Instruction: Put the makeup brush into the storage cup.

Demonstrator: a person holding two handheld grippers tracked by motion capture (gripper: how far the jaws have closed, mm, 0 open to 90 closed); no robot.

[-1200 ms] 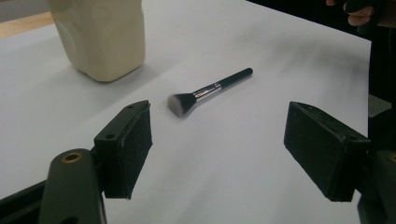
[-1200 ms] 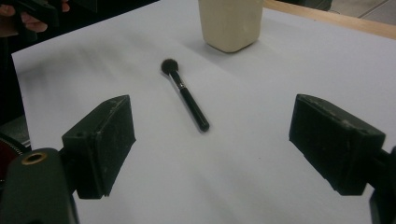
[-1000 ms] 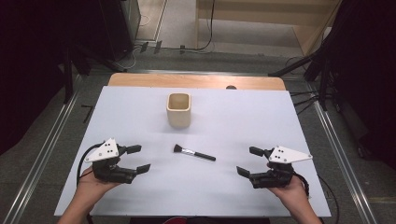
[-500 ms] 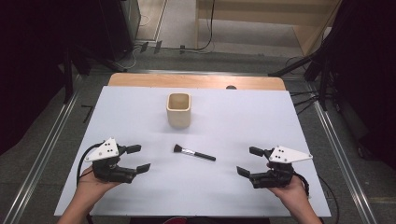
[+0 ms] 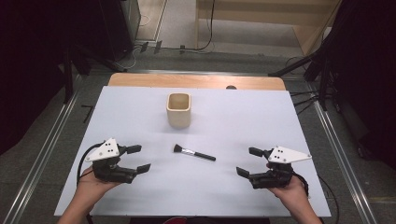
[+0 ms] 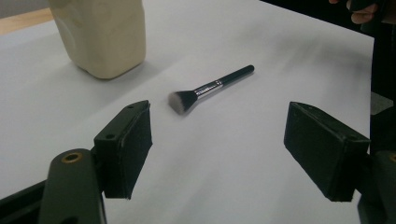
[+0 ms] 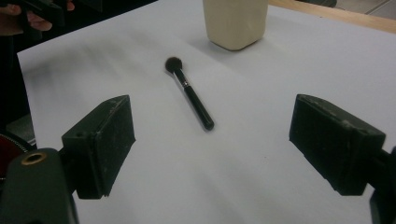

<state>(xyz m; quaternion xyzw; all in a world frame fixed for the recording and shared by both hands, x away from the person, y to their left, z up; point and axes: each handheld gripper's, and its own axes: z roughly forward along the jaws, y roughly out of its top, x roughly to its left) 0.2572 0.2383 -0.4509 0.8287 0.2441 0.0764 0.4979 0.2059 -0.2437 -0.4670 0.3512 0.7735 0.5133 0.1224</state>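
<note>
Makeup brush flat on white table sheet; grey floor around.

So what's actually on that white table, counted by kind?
Cups: 1, the cream cup
Brushes: 1, the black-handled brush
Tongs: 2, the left tongs and the right tongs, both open
Total: 4

white table: beige cup, makeup brush lying flat
</note>
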